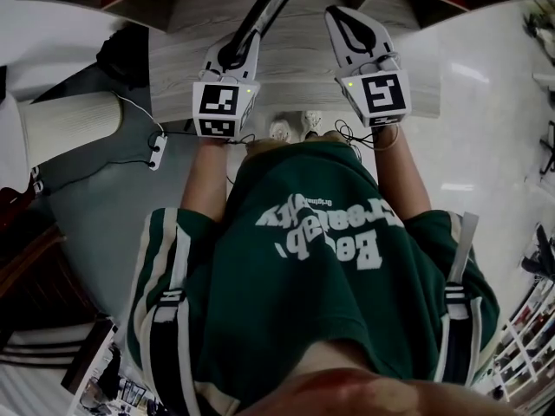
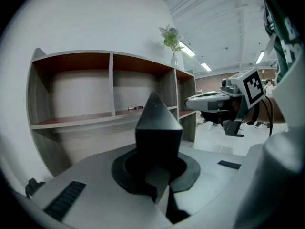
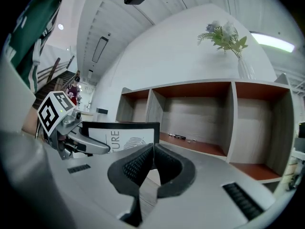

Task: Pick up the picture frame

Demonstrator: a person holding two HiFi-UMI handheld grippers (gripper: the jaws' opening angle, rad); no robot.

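Left gripper (image 1: 238, 52) clamps picture frame (image 3: 119, 136) printed "URE"; right gripper (image 3: 152, 151) closed, empty.

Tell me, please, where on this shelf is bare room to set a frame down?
Left compartment, between side wall and divider: bare. Right compartment: bare too. Middle compartment: a marker lies in its left half; its right half is free. Shelf top: a vase stands above the right divider.

The shelf (image 3: 232, 120) is of pale wood, with reddish boards inside, and has three open compartments side by side. On its top stands a glass vase (image 3: 245, 69) with flowers. A dark pen (image 3: 177, 137) lies on the board of the middle compartment.
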